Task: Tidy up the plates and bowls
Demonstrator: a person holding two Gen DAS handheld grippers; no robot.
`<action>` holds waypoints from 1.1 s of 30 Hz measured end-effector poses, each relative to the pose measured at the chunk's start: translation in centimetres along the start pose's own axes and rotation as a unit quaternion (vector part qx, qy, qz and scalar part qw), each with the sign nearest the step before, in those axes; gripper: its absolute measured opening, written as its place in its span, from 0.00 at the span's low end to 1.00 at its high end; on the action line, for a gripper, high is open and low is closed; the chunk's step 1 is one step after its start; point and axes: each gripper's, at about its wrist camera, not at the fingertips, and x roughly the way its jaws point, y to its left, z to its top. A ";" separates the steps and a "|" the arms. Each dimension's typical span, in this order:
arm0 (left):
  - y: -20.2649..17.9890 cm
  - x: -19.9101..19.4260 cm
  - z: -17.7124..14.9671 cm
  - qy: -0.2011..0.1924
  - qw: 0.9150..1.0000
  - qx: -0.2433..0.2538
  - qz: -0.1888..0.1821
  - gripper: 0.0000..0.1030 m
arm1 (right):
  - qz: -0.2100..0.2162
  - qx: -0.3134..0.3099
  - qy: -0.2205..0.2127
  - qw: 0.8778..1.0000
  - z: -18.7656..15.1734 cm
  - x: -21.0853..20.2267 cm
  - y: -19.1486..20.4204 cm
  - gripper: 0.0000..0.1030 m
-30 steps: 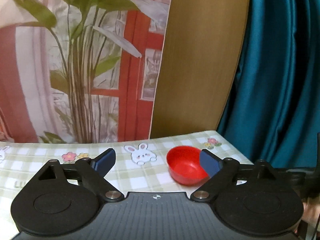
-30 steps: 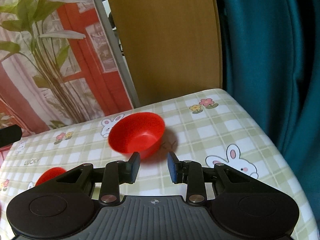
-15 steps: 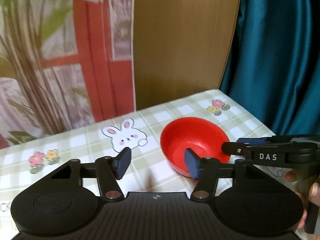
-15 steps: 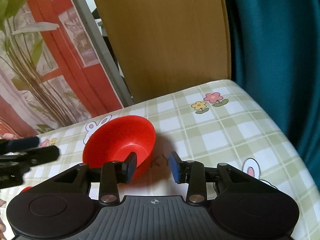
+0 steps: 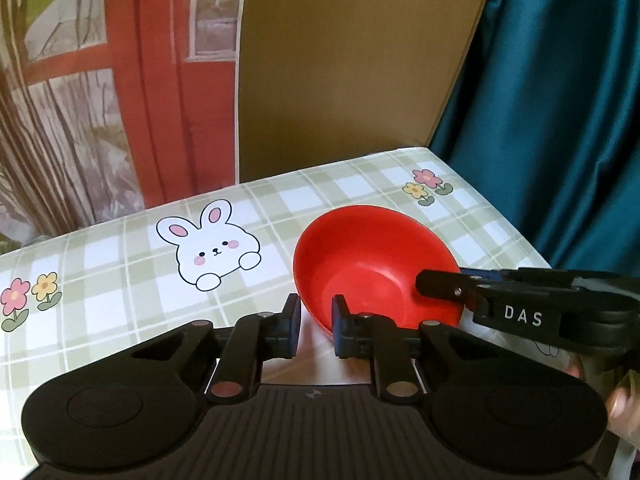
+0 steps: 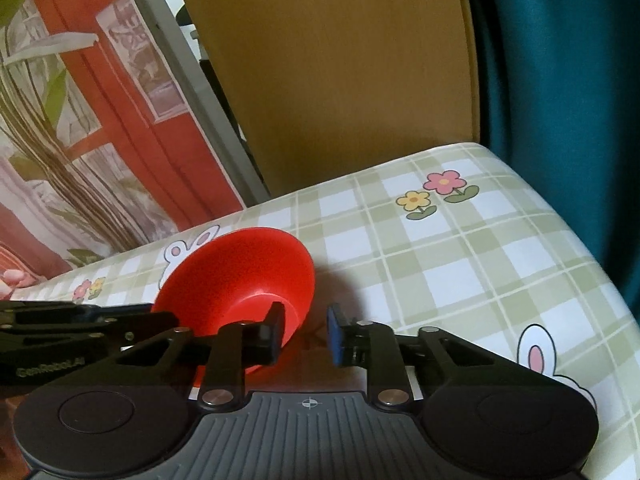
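A red bowl [image 5: 376,256] [image 6: 236,276] stands on the checked tablecloth [image 5: 120,276] near the table's far right corner. My left gripper [image 5: 316,326] straddles the bowl's near-left rim, with one finger inside the bowl and one outside. Its jaws are closing and I cannot see the pads pressing. My right gripper [image 6: 306,334] straddles the opposite rim. Its left finger [image 6: 276,332] is inside the bowl, and a dark gap shows between the rim and its right pad [image 6: 334,334]. Its jaws are closing too. Each gripper also shows in the other's view: right gripper [image 5: 460,278], left gripper [image 6: 160,314].
A tan wooden panel [image 5: 352,60] stands just behind the table. A teal curtain [image 5: 560,100] hangs past the table's right edge [image 6: 580,240]. A poster with plants and a red window frame [image 5: 120,80] fills the left background. A person's fingers [image 5: 620,404] hold the right gripper.
Both grippers came down and forward onto the bowl, one at each side of its rim. The left jaws narrowed from wide apart to a small gap. The right jaws narrowed a little.
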 end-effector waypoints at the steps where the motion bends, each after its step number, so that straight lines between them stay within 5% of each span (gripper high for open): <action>1: 0.1 0.1 0.1 0.002 1.000 -0.005 -0.002 0.15 | 0.002 0.000 0.001 1.000 0.0 0.0 0.1 0.13; 33: 0.5 -14.4 -2.7 -0.066 0.996 -0.014 0.053 0.14 | 0.039 0.002 -0.022 0.999 -0.7 -9.8 9.2 0.09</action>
